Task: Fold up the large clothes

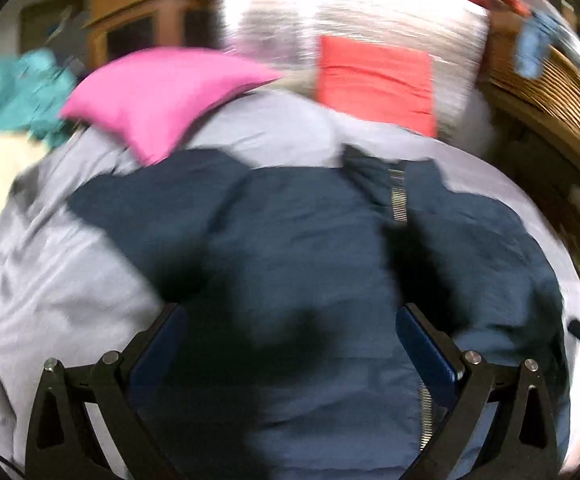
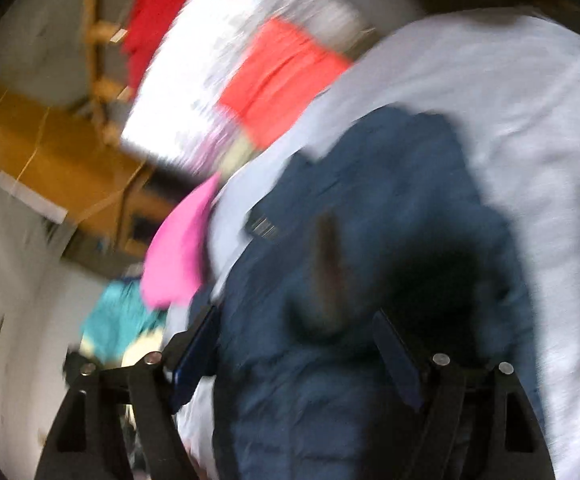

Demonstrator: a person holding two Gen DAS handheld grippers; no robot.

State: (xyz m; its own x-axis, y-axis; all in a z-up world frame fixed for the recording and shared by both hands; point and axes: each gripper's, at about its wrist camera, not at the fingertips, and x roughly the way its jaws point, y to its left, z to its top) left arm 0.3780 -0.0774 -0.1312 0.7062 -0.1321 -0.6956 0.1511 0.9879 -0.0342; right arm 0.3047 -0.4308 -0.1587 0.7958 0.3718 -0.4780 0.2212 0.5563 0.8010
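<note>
A dark navy padded jacket [image 1: 298,240] with a metal zipper [image 1: 398,196] lies spread on a pale grey bed sheet [image 1: 57,288]. My left gripper [image 1: 290,320] hangs open just above the jacket's lower part, its blue-padded fingers wide apart and empty. In the right wrist view the same jacket [image 2: 370,280] lies crumpled on the sheet [image 2: 530,140]. My right gripper [image 2: 294,320] is open above it with nothing between its fingers. Both views are motion-blurred.
A pink pillow [image 1: 161,96] lies at the jacket's far left and also shows in the right wrist view [image 2: 181,256]. A red-orange folded cloth [image 1: 374,80] lies beyond. Teal clothing [image 1: 17,92] lies far left. A wicker basket [image 1: 546,84] stands right. Wooden furniture [image 1: 145,20] stands behind.
</note>
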